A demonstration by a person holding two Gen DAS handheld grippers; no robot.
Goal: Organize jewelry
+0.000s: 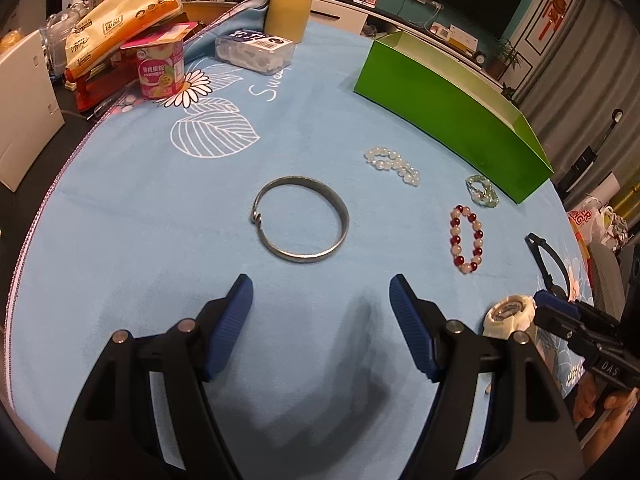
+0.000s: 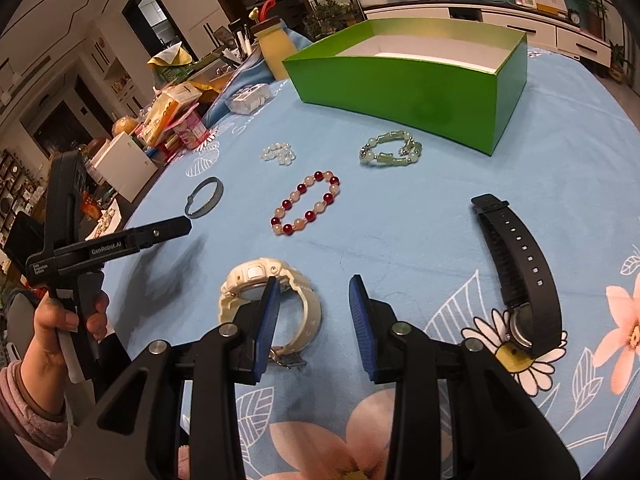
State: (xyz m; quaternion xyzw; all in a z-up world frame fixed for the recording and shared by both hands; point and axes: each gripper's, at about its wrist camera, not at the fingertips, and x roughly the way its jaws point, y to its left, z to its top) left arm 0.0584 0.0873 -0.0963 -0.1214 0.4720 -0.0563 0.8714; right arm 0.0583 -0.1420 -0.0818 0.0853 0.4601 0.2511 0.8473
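Note:
A silver bangle [image 1: 302, 220] lies on the blue cloth just ahead of my open, empty left gripper [image 1: 321, 294]. Further right lie a clear bead bracelet [image 1: 394, 165], a green jade bracelet [image 1: 483, 191] and a red-and-white bead bracelet [image 1: 467, 239]. My right gripper [image 2: 313, 294] is open; its left finger is over a white watch [image 2: 272, 304], and the jaws are not closed on it. A black watch [image 2: 518, 276] lies to its right. The open green box [image 2: 412, 80] stands at the back. The right view also shows the bangle [image 2: 205, 197] and the bead bracelet [image 2: 306, 207].
Snack packets, a pink yogurt cup [image 1: 161, 67], a yellow bottle [image 1: 289, 2] and a clear plastic case [image 1: 255, 50] crowd the far left edge of the table. The left gripper's body [image 2: 108, 242] and the hand holding it show in the right view.

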